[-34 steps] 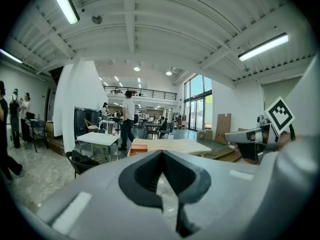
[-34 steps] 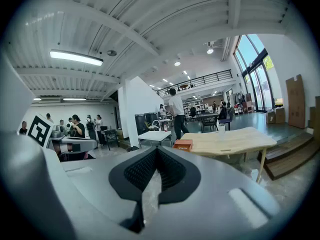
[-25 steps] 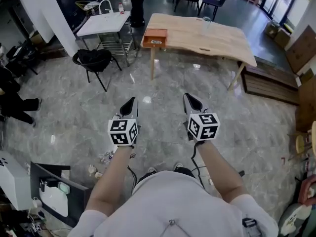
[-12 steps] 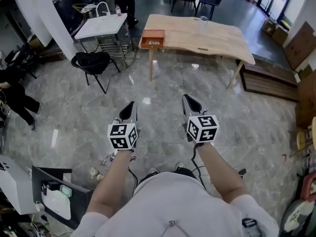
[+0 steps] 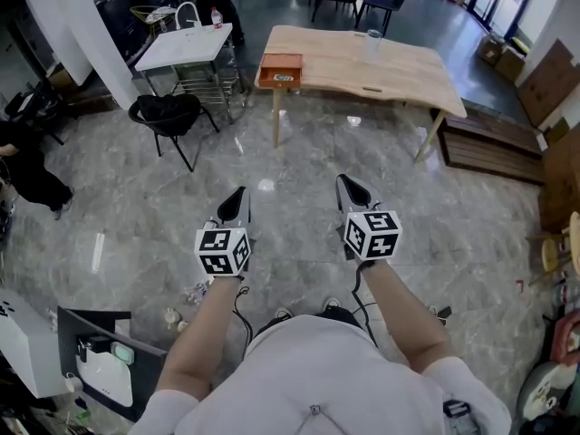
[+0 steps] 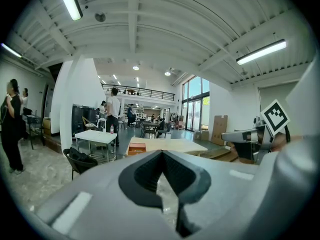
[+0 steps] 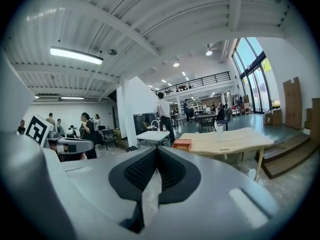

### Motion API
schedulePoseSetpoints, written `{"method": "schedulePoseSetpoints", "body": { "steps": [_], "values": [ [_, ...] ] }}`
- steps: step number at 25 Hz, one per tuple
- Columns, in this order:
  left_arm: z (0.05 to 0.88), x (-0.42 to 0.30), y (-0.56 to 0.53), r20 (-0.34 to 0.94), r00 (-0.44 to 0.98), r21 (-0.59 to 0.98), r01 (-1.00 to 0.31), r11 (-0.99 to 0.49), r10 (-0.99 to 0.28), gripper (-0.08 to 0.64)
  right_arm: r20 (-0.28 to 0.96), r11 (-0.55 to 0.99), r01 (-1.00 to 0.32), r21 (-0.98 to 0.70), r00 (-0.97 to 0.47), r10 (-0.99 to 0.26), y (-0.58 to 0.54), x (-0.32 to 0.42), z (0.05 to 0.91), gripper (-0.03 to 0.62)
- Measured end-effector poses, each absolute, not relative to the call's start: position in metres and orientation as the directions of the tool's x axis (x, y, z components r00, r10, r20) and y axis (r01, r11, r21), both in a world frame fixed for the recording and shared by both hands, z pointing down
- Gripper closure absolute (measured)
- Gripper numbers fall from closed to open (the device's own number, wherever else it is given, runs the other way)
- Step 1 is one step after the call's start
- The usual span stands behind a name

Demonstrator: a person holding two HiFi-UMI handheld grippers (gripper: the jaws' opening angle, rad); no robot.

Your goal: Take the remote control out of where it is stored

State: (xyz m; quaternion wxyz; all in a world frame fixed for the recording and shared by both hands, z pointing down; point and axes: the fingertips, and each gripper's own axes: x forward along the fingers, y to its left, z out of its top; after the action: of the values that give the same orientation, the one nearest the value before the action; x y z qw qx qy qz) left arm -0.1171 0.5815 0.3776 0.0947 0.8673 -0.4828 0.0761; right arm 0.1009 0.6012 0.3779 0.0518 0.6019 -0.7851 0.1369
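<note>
Little has changed in the last second: the table [image 5: 399, 71] at 12 o'clock barely shifts and both arms stay level, so this looks like the approach, well short of any reach. The remote is not visible; it probably lies in the orange box [image 5: 283, 69] at the table's 9 o'clock corner. Only the gripper views show the left gripper [image 5: 237, 196] and right gripper [image 5: 352, 187] pressed together, empty.

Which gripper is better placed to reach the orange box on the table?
Left, slightly. The orange box sits at the left corner of the table, nearer the left gripper than the right gripper. Both are shut, empty and far off.
</note>
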Motion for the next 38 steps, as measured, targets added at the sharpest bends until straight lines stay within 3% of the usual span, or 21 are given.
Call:
{"method": "schedulePoseSetpoints", "body": {
  "steps": [21,38],
  "values": [
    [0.393,-0.154,0.537,0.223,0.541,0.125,-0.841,-0.527,-0.811,0.560,0.312,0.155,-0.974,-0.168,-0.202,-0.928,0.574,0.082,0.409,0.565],
    [0.409,-0.079,0.321,0.266,0.462,0.115,-0.886,-0.448,-0.846,0.560,0.337,0.241,-0.948,-0.210,-0.301,-0.892,0.335,0.151,0.429,0.565]
  ]
}}
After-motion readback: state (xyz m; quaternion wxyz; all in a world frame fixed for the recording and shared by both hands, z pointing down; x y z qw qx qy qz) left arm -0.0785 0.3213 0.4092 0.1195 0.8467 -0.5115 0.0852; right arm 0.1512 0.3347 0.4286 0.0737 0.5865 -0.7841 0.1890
